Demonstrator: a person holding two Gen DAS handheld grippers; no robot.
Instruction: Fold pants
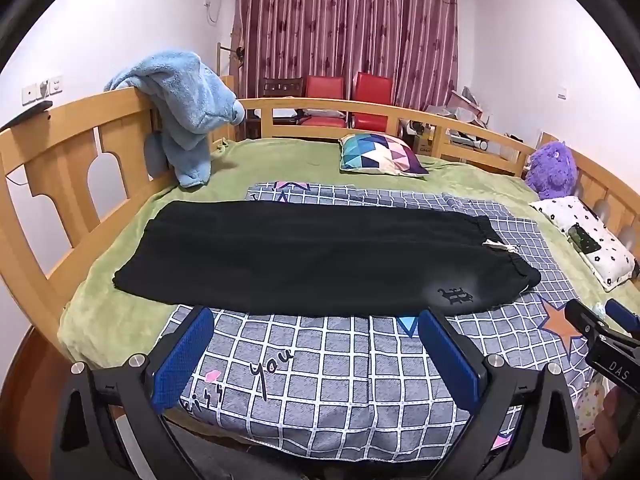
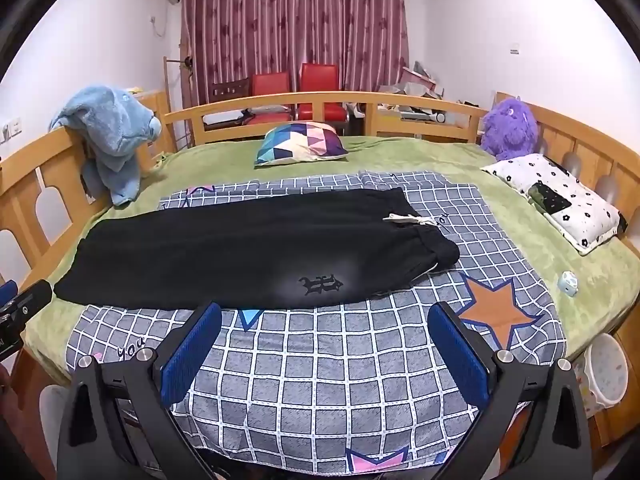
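Black pants (image 1: pixel 304 256) lie flat across the bed on a grey checked sheet (image 1: pixel 328 376), legs together, waistband with a white drawstring at the right, leg ends at the left. They show the same way in the right wrist view (image 2: pixel 248 252). My left gripper (image 1: pixel 316 320) is open and empty, hovering just short of the pants' near edge. My right gripper (image 2: pixel 326 312) is open and empty, near the same edge below the embroidered logo (image 2: pixel 320 285). The right gripper also shows at the right edge of the left wrist view (image 1: pixel 600 320).
A wooden bed rail (image 1: pixel 80 152) rings the green blanket (image 2: pixel 420 152). A blue plush (image 1: pixel 188 108) hangs on the left rail. A patterned cushion (image 2: pixel 302 142), a purple plush (image 2: pixel 508 130), a white flowered pillow (image 2: pixel 560 200) and a small light-blue object (image 2: pixel 568 283) lie on the bed.
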